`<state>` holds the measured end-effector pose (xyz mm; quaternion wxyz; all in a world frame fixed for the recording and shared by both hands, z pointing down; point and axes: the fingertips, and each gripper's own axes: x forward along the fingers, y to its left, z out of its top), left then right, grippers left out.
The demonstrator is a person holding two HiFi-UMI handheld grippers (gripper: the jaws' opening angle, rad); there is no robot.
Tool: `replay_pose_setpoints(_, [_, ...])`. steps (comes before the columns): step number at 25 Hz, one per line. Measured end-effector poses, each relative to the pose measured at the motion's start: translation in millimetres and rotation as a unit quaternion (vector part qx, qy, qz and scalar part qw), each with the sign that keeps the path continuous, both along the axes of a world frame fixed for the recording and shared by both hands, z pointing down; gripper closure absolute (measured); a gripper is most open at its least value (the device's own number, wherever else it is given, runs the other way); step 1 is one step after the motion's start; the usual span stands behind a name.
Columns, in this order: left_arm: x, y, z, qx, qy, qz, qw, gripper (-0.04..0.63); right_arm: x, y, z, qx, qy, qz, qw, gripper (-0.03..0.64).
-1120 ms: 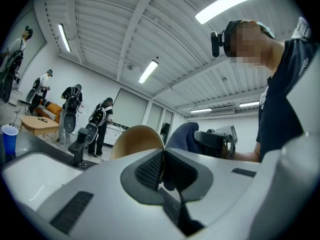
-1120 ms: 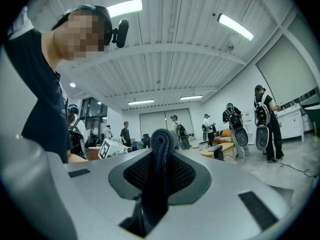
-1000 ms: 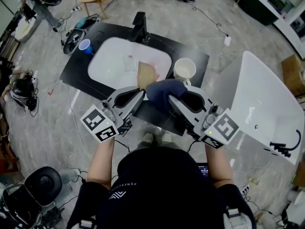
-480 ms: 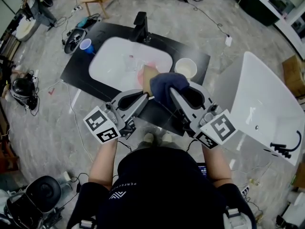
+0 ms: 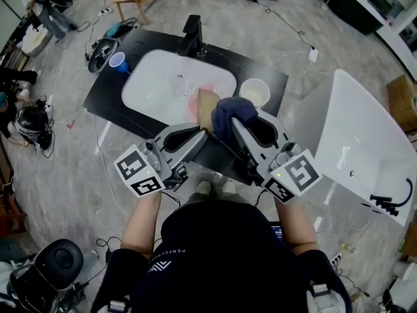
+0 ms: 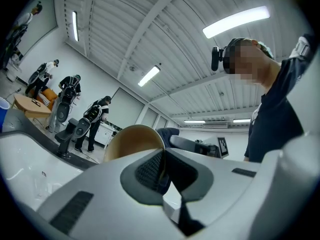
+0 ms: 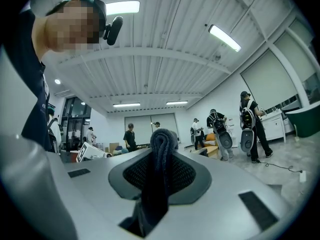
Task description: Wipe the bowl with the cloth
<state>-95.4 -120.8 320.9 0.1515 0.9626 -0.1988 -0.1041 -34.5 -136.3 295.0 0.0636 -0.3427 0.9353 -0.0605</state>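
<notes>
A tan bowl (image 5: pixel 205 105) is held on edge above the near rim of the sink, my left gripper (image 5: pixel 202 131) shut on its rim. In the left gripper view the bowl (image 6: pixel 131 141) rises just past the jaws (image 6: pixel 161 168), its wall pinched between the pads. A dark blue cloth (image 5: pixel 232 112) is bunched against the bowl's right side, with my right gripper (image 5: pixel 234 125) shut on it. In the right gripper view the cloth (image 7: pixel 160 146) stands up between the closed pads of that gripper (image 7: pixel 159 180). The bowl's inside is hidden in the head view.
Below the grippers is a white sink (image 5: pixel 159 83) set in a black counter (image 5: pixel 107 95), with a black faucet (image 5: pixel 191 34) at its far side. A blue cup (image 5: pixel 117 62) stands left of the sink, a white cup (image 5: pixel 253 94) right. A white tub (image 5: pixel 365 145) lies at the right.
The cloth has shifted a little farther out and bunched tighter against the bowl. Both grippers edged slightly away over the sink rim, keeping their holds.
</notes>
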Motion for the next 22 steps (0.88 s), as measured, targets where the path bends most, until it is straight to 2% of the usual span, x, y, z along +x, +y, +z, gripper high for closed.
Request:
replay_pose_setpoints(5, [-2.7,2.7,-8.4,0.011,0.015,0.012,0.9998,0.58,5.6,-4.1,0.5,0.008,0.007,0.018,1.0,0.528])
replay_pose_setpoints(12, [-1.1,7.2,-14.0,0.019,0.018,0.025,0.9993,0.58,11.8,-6.9,6.3,-0.006,-0.007,0.035,0.999,0.528])
replay_pose_setpoints(22, [0.3,17.3,-35.4,0.04,0.049,0.052,0.9967,0.58,15.0,-11.0,13.9,-0.017,-0.006,0.048,0.999,0.528])
